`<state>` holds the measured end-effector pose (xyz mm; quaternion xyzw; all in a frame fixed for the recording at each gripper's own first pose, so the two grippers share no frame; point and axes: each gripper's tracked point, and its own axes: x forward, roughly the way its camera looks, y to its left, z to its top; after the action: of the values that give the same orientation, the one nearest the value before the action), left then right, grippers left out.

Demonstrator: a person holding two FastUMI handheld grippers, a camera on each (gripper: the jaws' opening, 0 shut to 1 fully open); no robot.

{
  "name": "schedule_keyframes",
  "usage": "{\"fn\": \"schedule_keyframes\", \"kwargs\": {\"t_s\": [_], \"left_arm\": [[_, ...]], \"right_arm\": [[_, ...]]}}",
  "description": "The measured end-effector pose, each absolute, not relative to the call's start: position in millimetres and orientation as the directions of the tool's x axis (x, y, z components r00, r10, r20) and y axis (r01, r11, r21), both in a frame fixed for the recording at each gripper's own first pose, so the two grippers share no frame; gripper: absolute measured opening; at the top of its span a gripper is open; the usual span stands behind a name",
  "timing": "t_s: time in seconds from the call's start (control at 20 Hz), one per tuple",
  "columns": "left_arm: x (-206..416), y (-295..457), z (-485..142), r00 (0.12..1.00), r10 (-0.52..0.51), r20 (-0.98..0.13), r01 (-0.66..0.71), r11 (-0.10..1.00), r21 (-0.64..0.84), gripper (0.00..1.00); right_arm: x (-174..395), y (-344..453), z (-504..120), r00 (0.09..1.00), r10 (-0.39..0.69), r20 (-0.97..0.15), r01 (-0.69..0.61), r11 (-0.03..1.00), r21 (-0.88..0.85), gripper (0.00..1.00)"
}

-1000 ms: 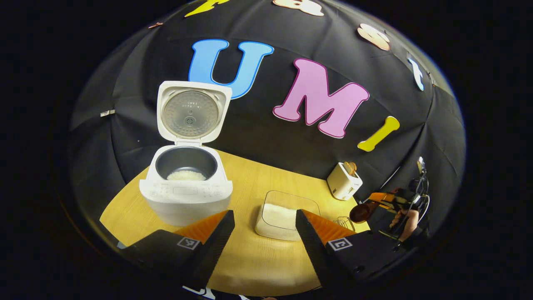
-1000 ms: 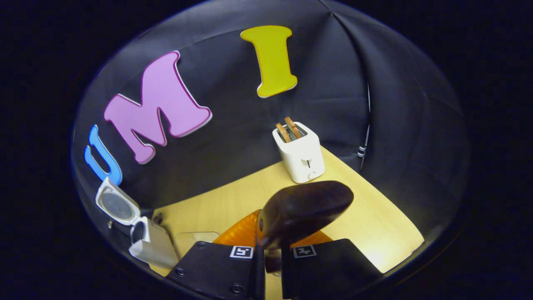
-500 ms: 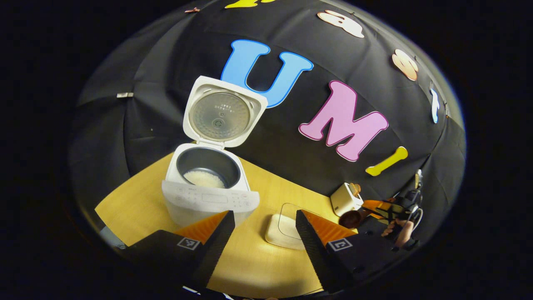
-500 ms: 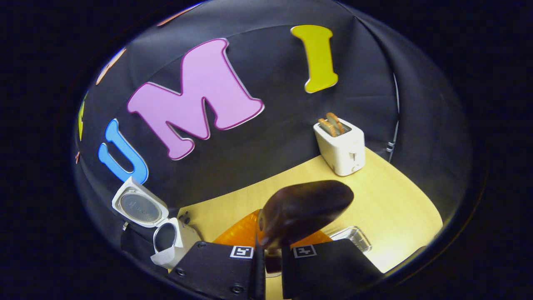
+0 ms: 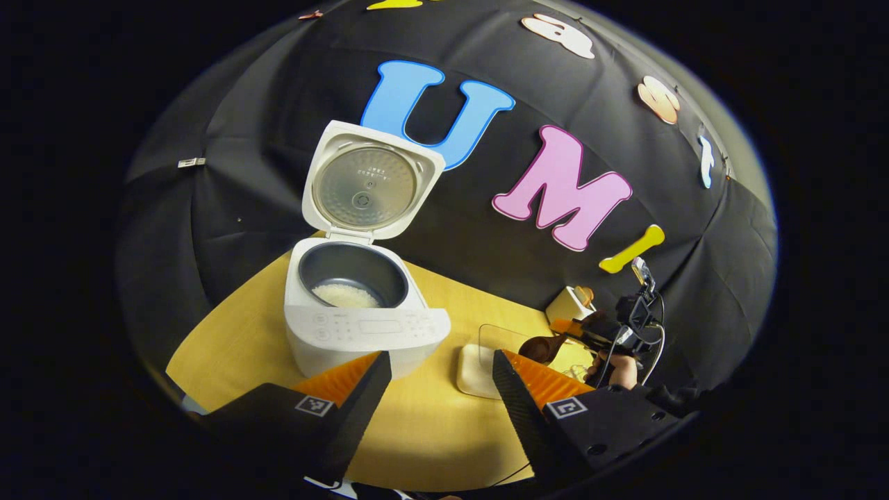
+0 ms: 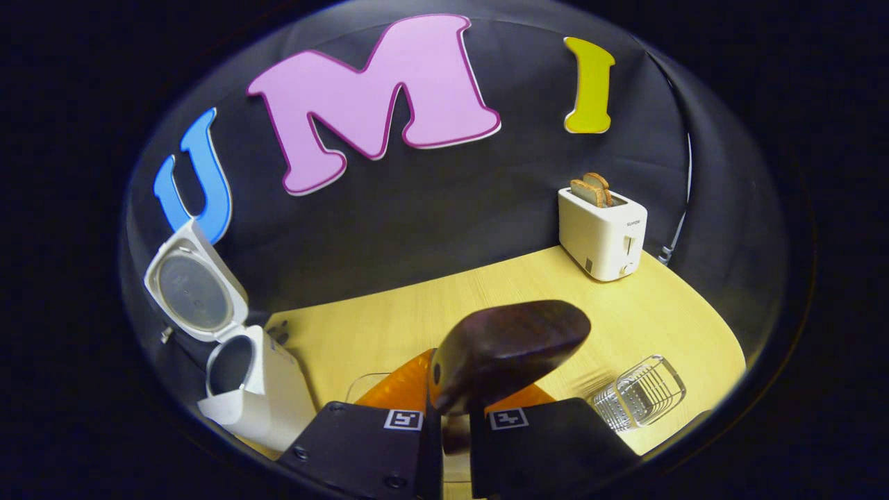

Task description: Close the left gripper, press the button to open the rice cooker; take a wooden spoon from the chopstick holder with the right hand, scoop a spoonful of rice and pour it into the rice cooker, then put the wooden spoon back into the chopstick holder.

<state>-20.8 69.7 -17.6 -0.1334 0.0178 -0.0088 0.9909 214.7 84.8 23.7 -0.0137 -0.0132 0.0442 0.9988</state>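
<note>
Pale wood-grain table (image 6: 389, 316) under black cloth wall; white toaster (image 6: 603, 228) with two bread slices at the far edge, ribbed clear chopstick holder (image 6: 639, 399) tilted near the right gripper (image 6: 455, 434). Clamped there on the neck of a dark, glossy wooden spoon (image 6: 507, 351), bowl raised. White rice cooker (image 5: 358, 305) lid-up, rice inside, beyond the wide-spread left gripper (image 5: 441, 396); rice container (image 5: 483, 351) just beside.

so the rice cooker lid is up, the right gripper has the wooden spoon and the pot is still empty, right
Not quite: the pot is not empty. The left gripper view shows rice in the open rice cooker. The right gripper does hold the wooden spoon.
</note>
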Motion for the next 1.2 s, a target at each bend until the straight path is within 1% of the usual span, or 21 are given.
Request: {"fn": "schedule_keyframes", "kwargs": {"t_s": [0.1, 0.15, 0.25, 0.35, 0.5, 0.6, 0.8, 0.85, 0.9, 0.95, 1.0, 1.05, 1.1, 1.15, 1.2], "left_arm": [[-12, 93, -27, 0.998, 0.012, -0.062, -0.028, 0.964, -0.266, 0.95], [-9, 100, -26, 0.998, 0.020, -0.057, -0.035, 0.959, -0.282, 0.96], [-10, 108, -27, 0.998, 0.020, -0.057, -0.037, 0.948, -0.315, 0.95], [-10, 117, -37, 0.997, 0.021, -0.069, -0.042, 0.947, -0.318, 0.95], [-12, 133, -47, 0.995, 0.049, -0.089, -0.072, 0.960, -0.270, 0.95], [-15, 138, -44, 0.994, 0.066, -0.085, -0.086, 0.965, -0.246, 0.96], [-18, 143, -40, 0.995, 0.056, -0.081, -0.076, 0.961, -0.264, 0.95], [-18, 144, -39, 0.995, 0.058, -0.083, -0.078, 0.960, -0.267, 0.91], [-18, 147, -38, 0.995, 0.059, -0.082, -0.079, 0.961, -0.266, 0.95], [-20, 150, -35, 0.995, 0.067, -0.077, -0.084, 0.963, -0.255, 0.95], [-23, 156, -32, 0.994, 0.081, -0.068, -0.096, 0.966, -0.239, 0.91], [-26, 162, -27, 0.994, 0.095, -0.059, -0.106, 0.969, -0.224, 0.96], [-29, 167, -23, 0.994, 0.101, -0.049, -0.109, 0.972, -0.210, 0.91], [-32, 171, -19, 0.994, 0.105, -0.041, -0.111, 0.975, -0.192, 0.95], [-30, 177, -16, 0.992, 0.118, -0.036, -0.123, 0.977, -0.174, 0.95]], "right_arm": [[226, 84, 6, 0.998, 0.054, 0.010, -0.054, 0.998, -0.023, 0.19], [233, 84, 0, 0.999, 0.040, 0.011, -0.040, 0.999, -0.029, 0.19], [247, 81, -11, 1.000, 0.002, 0.002, -0.002, 0.999, -0.050, 0.20], [254, 88, -19, 1.000, -0.012, 0.002, 0.012, 0.999, -0.052, 0.19], [256, 103, -29, 1.000, -0.002, -0.018, 0.001, 0.999, -0.041, 0.19], [252, 119, -43, 0.998, 0.031, -0.060, -0.031, 0.999, -0.012, 0.19], [243, 140, -54, 0.993, 0.060, -0.098, -0.057, 0.998, 0.029, 0.20], [240, 147, -59, 0.991, 0.076, -0.113, -0.069, 0.996, 0.063, 0.20], [237, 152, -60, 0.988, 0.090, -0.122, -0.079, 0.993, 0.093, 0.20], [235, 156, -61, 0.986, 0.099, -0.131, -0.085, 0.990, 0.114, 0.20], [233, 158, -60, 0.986, 0.097, -0.136, -0.080, 0.989, 0.127, 0.20], [232, 158, -61, 0.984, 0.100, -0.145, -0.079, 0.987, 0.139, 0.20], [230, 159, -62, 0.982, 0.107, -0.154, -0.082, 0.984, 0.157, 0.09], [228, 159, -62, 0.980, 0.114, -0.162, -0.084, 0.980, 0.181, 0.09], [226, 157, -62, 0.979, 0.114, -0.167, -0.079, 0.976, 0.203, 0.09]]}}
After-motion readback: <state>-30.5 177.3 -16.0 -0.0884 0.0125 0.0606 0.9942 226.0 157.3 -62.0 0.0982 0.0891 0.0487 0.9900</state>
